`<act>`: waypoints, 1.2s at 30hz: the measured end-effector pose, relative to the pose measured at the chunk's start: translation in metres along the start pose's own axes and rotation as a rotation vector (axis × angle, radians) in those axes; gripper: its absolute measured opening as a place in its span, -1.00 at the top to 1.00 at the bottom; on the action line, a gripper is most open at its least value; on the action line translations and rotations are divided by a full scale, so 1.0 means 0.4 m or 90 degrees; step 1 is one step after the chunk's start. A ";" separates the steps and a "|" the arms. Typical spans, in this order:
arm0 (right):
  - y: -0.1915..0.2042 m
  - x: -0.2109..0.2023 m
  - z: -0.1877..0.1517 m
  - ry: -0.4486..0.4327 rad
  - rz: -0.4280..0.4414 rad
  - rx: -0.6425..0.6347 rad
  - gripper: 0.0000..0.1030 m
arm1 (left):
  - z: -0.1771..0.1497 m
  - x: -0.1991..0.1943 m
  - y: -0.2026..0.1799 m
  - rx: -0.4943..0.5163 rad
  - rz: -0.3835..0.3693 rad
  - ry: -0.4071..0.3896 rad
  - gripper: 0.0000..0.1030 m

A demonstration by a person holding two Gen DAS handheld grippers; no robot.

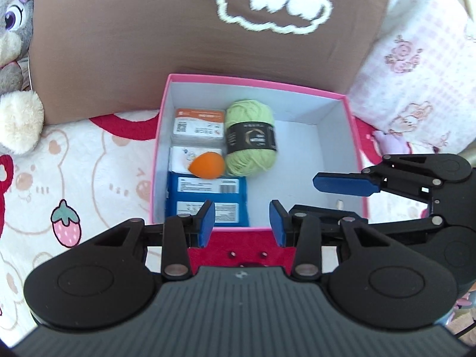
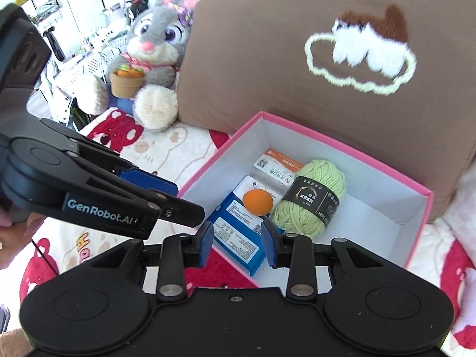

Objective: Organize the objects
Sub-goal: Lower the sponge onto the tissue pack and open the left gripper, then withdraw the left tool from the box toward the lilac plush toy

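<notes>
Both grippers are empty, jaws apart: left gripper (image 1: pixel 241 218) at the pink box (image 1: pixel 355 160)'s 6 o'clock rim, right gripper (image 2: pixel 237 244) at its near corner. Inside, w/ the left half packed: green yarn skein (image 1: pixel 250 138), orange sponge egg (image 1: pixel 206 165) perched on white packets, blue wipes pack (image 1: pixel 208 199). Risk: grippers close together, could clash; a nudge rolls the egg. Free floor at 3 o'clock.

A home bedroom: plush rabbit toy (image 2: pixel 154 44) beside a brown embroidered pillow (image 2: pixel 297 68) on a bear-print fleece blanket (image 1: pixel 89 160).
</notes>
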State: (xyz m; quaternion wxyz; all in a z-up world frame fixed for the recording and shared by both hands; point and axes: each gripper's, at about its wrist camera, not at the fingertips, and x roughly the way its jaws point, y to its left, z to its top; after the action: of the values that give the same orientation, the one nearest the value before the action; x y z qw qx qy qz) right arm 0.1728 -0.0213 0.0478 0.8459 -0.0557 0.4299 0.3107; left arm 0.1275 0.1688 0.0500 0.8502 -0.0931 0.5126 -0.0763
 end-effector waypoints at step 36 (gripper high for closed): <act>0.064 -0.338 -0.248 0.043 -0.105 -0.026 -0.29 | -0.233 -0.101 -0.254 0.155 -0.055 0.075 -0.17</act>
State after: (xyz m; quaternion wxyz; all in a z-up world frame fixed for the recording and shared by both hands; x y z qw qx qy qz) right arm 0.0302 -0.1014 0.0932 0.8523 -0.1191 0.4458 0.2465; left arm 0.0228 0.0717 0.0659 0.8197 -0.0068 0.5437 -0.1801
